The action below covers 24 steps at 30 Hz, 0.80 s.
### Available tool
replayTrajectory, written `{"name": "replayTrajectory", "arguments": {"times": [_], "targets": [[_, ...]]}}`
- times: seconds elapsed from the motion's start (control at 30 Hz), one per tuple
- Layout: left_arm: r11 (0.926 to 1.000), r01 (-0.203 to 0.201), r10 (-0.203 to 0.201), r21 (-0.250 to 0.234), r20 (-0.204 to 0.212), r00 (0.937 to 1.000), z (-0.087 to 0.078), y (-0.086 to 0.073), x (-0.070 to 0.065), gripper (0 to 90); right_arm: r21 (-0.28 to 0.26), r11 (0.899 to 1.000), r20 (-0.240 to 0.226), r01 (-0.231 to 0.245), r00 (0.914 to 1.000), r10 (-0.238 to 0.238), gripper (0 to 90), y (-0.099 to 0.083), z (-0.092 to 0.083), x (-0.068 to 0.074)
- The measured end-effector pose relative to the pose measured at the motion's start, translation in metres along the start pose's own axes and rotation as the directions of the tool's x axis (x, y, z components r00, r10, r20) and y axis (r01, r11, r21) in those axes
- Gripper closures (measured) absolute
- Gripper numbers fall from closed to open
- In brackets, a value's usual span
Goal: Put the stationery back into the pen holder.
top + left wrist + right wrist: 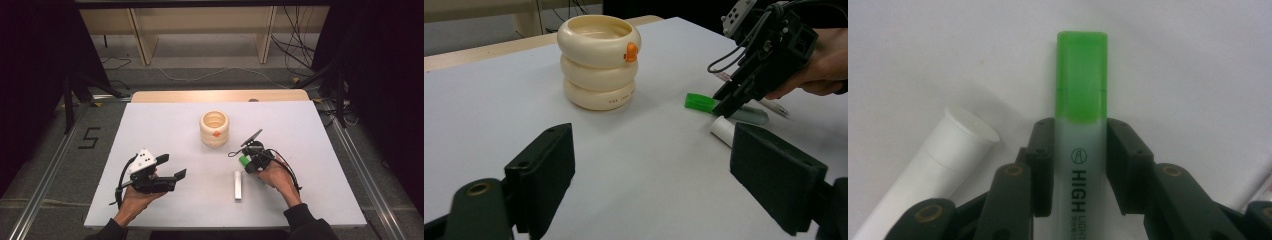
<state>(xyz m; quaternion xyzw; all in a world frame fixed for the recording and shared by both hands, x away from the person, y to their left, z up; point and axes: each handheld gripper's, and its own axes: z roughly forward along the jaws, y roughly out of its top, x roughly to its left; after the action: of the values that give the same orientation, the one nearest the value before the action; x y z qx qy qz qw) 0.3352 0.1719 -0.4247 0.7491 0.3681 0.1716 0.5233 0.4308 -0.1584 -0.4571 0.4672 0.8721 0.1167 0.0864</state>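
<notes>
The jaws of the right gripper (pixel 1079 165) stand narrowed onto the barrel of a green-capped highlighter (pixel 1081 100), one black pad flat against each side of the pale body just below the cap, so the marker is clamped between them; it runs up the middle of the right gripper view, cap toward the top of the frame, lying on the white table (pixel 923 50). In the high view the same gripper (pixel 248 161) sits right of centre in the lower half of the frame, held in the person's right hand (pixel 276 175), with the highlighter's green end (pixel 244 161) showing at its tip. The left gripper (pixel 170 166) is in the lower left of the high view, gripped by the left hand (pixel 134 199); its jaws are spread wide with nothing between them, as the left gripper view confirms. A white tube (pixel 943 155) lies at the lower left of the right gripper view, just beside the highlighter but apart from it; in the high view it (pixel 238 185) rests below the right gripper. A cream ringed cup (pixel 214 128) with a small orange mark stands near the centre of the table, above both grippers.
</notes>
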Motion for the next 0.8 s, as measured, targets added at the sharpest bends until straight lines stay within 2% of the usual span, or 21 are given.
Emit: {"name": "replayTrajectory", "arguments": {"times": [0.2,0.57,0.7,0.8], "targets": [[1.0,0.0,0.0,0.001,0.0,1.0,0.0,0.0,0.0,17.6,-0.037,0.999,-0.012,0.03,0.9995,-0.031,67.2,-0.001,-0.003,-0.002],[1.0,-0.003,0.003,0.0,-0.003,1.0,0.0,0.0,0.001,17.7,-0.104,0.994,-0.039,0.017,0.999,-0.021,67.4,-0.003,-0.016,-0.009],[1.0,-0.005,0.005,-0.001,-0.006,1.0,0.0,0.0,0.001,17.7,-0.152,0.988,-0.048,0.014,0.9986,-0.021,67.3,-0.004,-0.024,-0.015],[1.0,0.001,-0.001,-0.005,-0.006,1.0,0.0,0.0,0.001,17.7,-0.21,0.978,-0.067,-0.011,0.9977,-0.003,67.3,-0.005,-0.03,-0.018]]}}
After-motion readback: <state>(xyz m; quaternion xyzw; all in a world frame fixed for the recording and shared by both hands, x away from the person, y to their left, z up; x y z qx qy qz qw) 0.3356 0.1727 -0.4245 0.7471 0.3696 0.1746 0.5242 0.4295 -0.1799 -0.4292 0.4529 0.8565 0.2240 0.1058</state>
